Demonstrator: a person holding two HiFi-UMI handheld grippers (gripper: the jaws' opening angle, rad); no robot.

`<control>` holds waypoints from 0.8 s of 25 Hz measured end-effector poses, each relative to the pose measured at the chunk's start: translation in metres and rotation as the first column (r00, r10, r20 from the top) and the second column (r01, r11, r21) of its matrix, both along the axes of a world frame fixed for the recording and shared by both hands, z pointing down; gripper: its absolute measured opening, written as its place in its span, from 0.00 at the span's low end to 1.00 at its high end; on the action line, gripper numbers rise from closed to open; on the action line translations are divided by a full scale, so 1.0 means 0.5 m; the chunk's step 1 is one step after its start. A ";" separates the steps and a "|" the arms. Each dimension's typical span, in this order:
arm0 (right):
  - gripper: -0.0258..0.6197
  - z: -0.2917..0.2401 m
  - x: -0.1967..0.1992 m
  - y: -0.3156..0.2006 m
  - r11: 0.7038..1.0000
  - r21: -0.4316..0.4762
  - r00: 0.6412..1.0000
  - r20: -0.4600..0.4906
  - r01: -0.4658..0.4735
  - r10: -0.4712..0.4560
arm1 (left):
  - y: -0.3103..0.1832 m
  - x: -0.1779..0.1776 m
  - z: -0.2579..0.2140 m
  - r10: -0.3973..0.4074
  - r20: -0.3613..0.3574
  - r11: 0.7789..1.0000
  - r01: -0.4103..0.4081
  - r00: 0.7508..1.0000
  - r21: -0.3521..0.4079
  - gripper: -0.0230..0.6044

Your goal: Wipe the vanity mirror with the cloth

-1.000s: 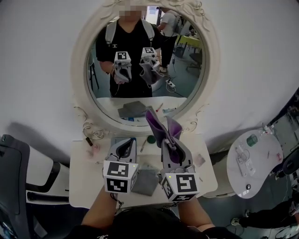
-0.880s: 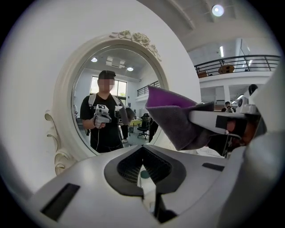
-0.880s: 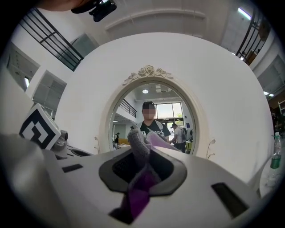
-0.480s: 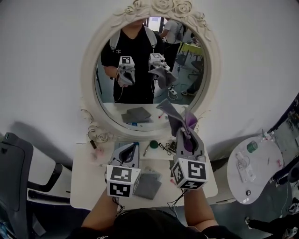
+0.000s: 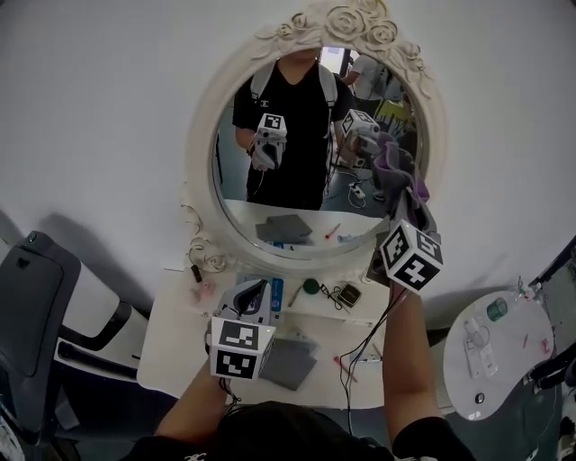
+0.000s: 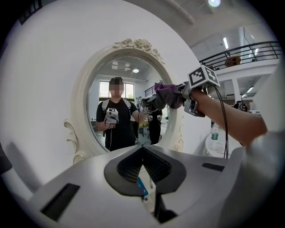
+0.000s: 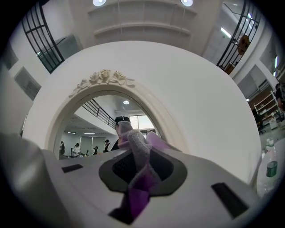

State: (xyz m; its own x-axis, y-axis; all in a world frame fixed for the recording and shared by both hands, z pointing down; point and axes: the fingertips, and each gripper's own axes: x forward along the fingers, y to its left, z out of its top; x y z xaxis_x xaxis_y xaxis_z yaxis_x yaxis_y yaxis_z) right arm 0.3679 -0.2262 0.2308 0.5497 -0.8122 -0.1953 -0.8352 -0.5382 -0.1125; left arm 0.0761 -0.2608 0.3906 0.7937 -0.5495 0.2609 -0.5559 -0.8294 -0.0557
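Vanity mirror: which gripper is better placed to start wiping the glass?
Right. The right gripper has the purple cloth clamped and is raised at the vanity mirror's right edge. The left gripper hangs low over the vanity table, holding nothing.

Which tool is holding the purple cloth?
The right tool, raised at the mirror, grips the purple cloth; the left tool, low over the table, holds nothing.

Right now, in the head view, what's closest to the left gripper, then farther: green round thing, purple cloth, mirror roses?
1. Green round thing, on the table just right of the left gripper.
2. Purple cloth, up by the right edge of the mirror.
3. Carved roses, atop its frame.
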 end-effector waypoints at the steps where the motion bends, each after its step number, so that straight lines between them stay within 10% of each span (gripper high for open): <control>1: 0.12 -0.004 0.012 -0.008 1.000 0.005 1.000 0.015 -0.001 0.001 | -0.004 -0.007 0.001 -0.011 0.003 1.000 0.011 1.000 -0.001 0.04; 11: 0.12 -0.040 0.111 -0.054 0.992 0.123 0.984 0.180 -0.009 -0.013 | -0.045 -0.050 0.016 -0.089 0.027 0.996 0.089 0.996 -0.001 0.04; 20: 0.12 -0.159 0.080 -0.079 0.974 0.227 1.000 -0.008 -0.007 0.009 | -0.076 -0.057 0.023 -0.125 0.043 0.992 0.125 0.991 0.002 0.04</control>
State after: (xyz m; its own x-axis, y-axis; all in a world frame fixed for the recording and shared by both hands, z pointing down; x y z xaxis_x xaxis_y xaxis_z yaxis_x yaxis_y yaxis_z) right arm 0.4076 -0.2659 0.1515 0.5537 -0.7415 -0.3789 -0.8323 -0.5064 -0.2253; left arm 0.0477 -0.2990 0.4023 0.7073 -0.6432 0.2934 -0.6520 -0.7539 -0.0810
